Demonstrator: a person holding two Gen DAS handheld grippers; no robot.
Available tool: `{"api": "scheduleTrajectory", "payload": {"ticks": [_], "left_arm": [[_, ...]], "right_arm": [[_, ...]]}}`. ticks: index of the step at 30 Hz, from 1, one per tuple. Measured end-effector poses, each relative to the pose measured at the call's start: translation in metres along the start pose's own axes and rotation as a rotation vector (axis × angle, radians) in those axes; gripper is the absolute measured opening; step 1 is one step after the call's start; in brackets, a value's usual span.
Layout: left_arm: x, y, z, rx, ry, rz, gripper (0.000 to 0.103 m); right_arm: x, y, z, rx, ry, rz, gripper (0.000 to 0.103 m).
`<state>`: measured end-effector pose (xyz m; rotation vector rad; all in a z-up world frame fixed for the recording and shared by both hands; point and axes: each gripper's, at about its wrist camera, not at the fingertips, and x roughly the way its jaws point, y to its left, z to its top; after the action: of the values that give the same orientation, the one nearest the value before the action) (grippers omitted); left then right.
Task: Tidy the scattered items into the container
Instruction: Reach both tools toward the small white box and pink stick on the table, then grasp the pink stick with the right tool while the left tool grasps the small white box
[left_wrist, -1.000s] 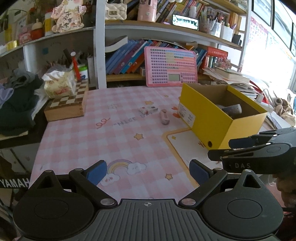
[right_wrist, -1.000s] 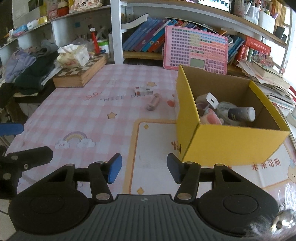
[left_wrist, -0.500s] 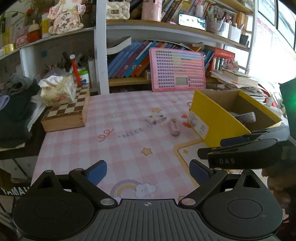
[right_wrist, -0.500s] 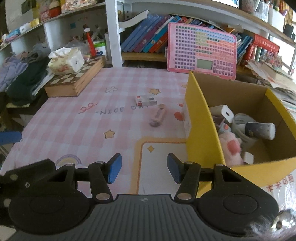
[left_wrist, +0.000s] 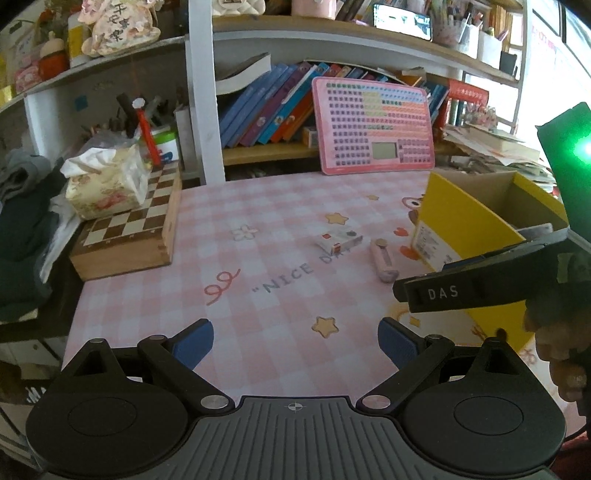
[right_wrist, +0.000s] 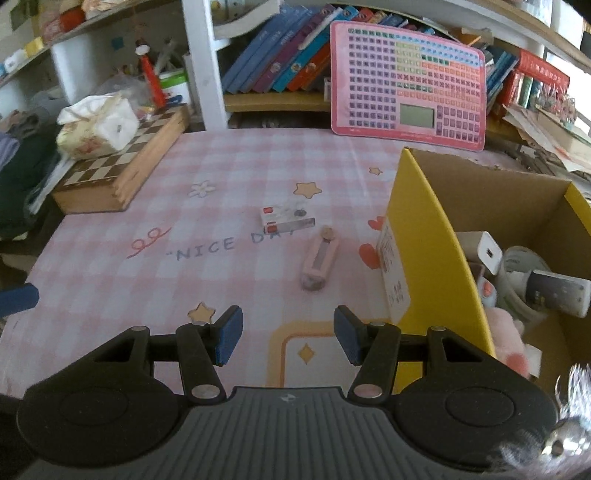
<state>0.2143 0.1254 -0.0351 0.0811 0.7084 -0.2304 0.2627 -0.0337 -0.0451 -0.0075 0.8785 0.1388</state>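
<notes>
Both grippers (left_wrist: 295, 341) (right_wrist: 287, 339) open, empty; box (right_wrist: 424, 236) contents, perhaps a charger (right_wrist: 487, 252), only in right view.

A white bookshelf (left_wrist: 199, 110) lines the wall behind the surface's (left_wrist: 258, 295) far edge, its shelves packed with slanting books (right_wrist: 280, 62). Daylight pours in from a window (left_wrist: 546, 44) past the far right corner.
</notes>
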Motion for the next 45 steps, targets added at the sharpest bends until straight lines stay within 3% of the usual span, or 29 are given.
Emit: {"api": "scheduleTrajectory", "payload": {"ticks": [9,17,23,26,30,36,45], "left_arm": [[0.041,0.008,0.013,0.019,0.032,-0.011,0.098],[0.063,0.013,0.021,0.003,0.042,-0.024,0.098],[0.078,0.013,0.025,0.013,0.043,-0.041,0.097],[0.084,0.011,0.028,0.023,0.037,-0.051,0.097],[0.093,0.009,0.031,0.032,0.034,-0.075,0.096],[0.106,0.004,0.037,0.061,0.023,-0.11,0.096],[0.132,-0.007,0.054,0.104,0.014,-0.183,0.082]], "right_arm": [[0.053,-0.011,0.037,0.112,0.085,-0.068,0.054],[0.086,-0.009,0.052,0.086,0.127,-0.109,0.053],[0.103,-0.013,0.056,0.102,0.164,-0.113,0.04],[0.105,-0.013,0.06,0.092,0.155,-0.114,0.023],[0.104,-0.016,0.063,0.103,0.161,-0.081,0.023],[0.082,-0.01,0.072,0.041,0.042,-0.062,0.023],[0.057,-0.011,0.092,0.018,-0.12,-0.053,0.023]]}}
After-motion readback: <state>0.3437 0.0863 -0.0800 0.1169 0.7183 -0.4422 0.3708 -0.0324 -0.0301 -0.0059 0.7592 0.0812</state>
